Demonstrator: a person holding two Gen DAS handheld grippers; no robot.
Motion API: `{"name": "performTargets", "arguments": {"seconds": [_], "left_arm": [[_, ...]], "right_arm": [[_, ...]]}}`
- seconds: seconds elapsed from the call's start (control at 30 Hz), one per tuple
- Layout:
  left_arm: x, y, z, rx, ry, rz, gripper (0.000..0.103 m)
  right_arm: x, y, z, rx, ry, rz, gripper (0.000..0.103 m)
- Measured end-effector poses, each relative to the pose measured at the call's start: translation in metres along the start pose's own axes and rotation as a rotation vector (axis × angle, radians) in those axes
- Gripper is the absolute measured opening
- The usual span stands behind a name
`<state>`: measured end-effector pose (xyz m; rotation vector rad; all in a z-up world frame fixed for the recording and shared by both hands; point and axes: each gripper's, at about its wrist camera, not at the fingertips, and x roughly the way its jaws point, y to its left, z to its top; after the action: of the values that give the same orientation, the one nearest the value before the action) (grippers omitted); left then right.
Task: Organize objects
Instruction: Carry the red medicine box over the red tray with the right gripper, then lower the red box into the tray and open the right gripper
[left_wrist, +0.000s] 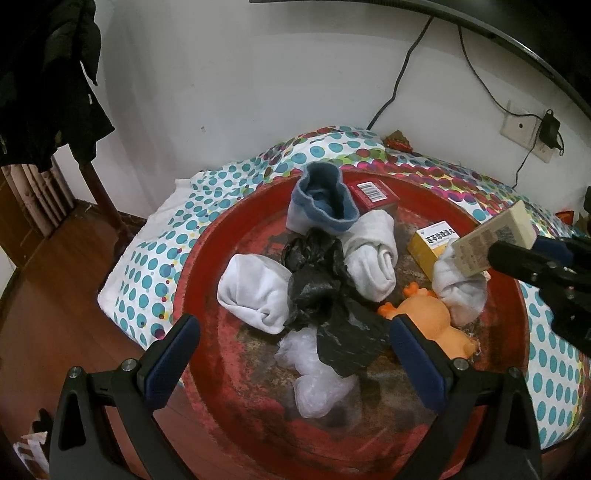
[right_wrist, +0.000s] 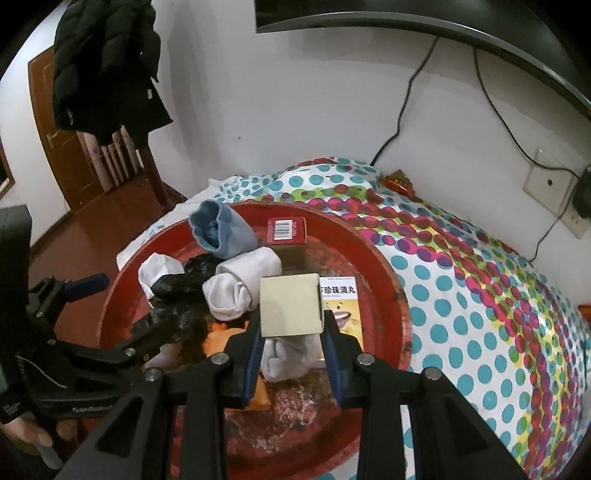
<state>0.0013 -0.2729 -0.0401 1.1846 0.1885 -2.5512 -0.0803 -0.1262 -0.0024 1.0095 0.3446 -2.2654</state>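
Observation:
A round red tray (left_wrist: 229, 391) (right_wrist: 384, 280) lies on a dotted bedspread. In it lie white rolled socks (left_wrist: 373, 254) (right_wrist: 240, 288), a blue sock (left_wrist: 325, 199) (right_wrist: 221, 229), a black plastic bag (left_wrist: 325, 291) (right_wrist: 184, 291), a clear bag (left_wrist: 314, 380), an orange rubber duck (left_wrist: 424, 321), a red box (left_wrist: 373, 192) (right_wrist: 286, 230) and a yellow box (left_wrist: 432, 243) (right_wrist: 341, 306). My left gripper (left_wrist: 291, 347) is open just above the bags. My right gripper (right_wrist: 291, 339) is shut on a beige box (right_wrist: 290, 304) (left_wrist: 495, 240), held above the tray's right side.
The dotted bedspread (right_wrist: 480, 295) covers the bed to the right and behind. A white wall with cables and a socket (left_wrist: 521, 129) is behind. A dark jacket (right_wrist: 103, 66) hangs at the left over a wooden floor (left_wrist: 55, 295).

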Motion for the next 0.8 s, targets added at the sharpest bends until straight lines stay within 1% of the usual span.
{"name": "performTargets", "arguments": {"seconds": [0.07, 0.4, 0.5, 0.57, 0.8], "left_arm": [[0.0, 0.001, 0.0, -0.002, 0.0, -0.003, 0.102], [-0.001, 0.005, 0.001, -0.011, -0.008, 0.007, 0.102], [0.0, 0.007, 0.001, -0.018, -0.009, 0.009, 0.102], [0.001, 0.009, 0.001, -0.023, -0.007, 0.009, 0.102], [0.001, 0.013, 0.002, -0.032, -0.01, 0.012, 0.102]], "right_arm": [[0.002, 0.004, 0.002, -0.016, -0.013, -0.014, 0.03], [0.012, 0.011, 0.019, 0.022, -0.025, 0.04, 0.03], [0.017, 0.014, 0.023, 0.026, -0.015, 0.055, 0.03], [0.022, 0.016, 0.025, 0.026, 0.008, 0.066, 0.03], [0.04, 0.015, 0.025, 0.055, 0.056, 0.075, 0.03]]}}
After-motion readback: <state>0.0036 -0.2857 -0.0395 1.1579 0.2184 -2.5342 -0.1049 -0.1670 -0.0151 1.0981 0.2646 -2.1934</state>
